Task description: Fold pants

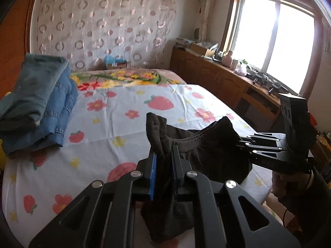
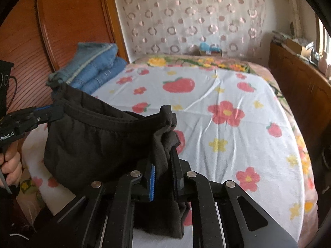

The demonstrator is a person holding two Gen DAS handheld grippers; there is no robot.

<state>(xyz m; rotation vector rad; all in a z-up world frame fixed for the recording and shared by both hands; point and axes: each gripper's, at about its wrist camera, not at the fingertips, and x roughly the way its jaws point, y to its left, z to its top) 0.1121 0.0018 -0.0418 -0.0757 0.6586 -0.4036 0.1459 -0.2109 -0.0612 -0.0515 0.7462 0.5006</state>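
Note:
A pair of black pants (image 1: 206, 150) with an elastic waistband hangs between my two grippers above the near edge of the bed. My left gripper (image 1: 164, 155) is shut on one end of the waistband, with cloth bunched up above its blue pads. In the right wrist view my right gripper (image 2: 165, 157) is shut on the other end of the black pants (image 2: 99, 142), and the waistband sags between them. The right gripper (image 1: 244, 142) shows side-on in the left wrist view, and the left gripper (image 2: 51, 111) shows at the left edge of the right wrist view. The legs hang below, hidden.
The bed carries a white strawberry-and-flower sheet (image 2: 217, 107). Folded blue jeans (image 1: 41, 103) are stacked at its far left by the wooden headboard (image 2: 72, 20). A wooden cabinet (image 1: 217, 76) with clutter runs under the window on the right. A person's hand (image 2: 10, 165) grips the left handle.

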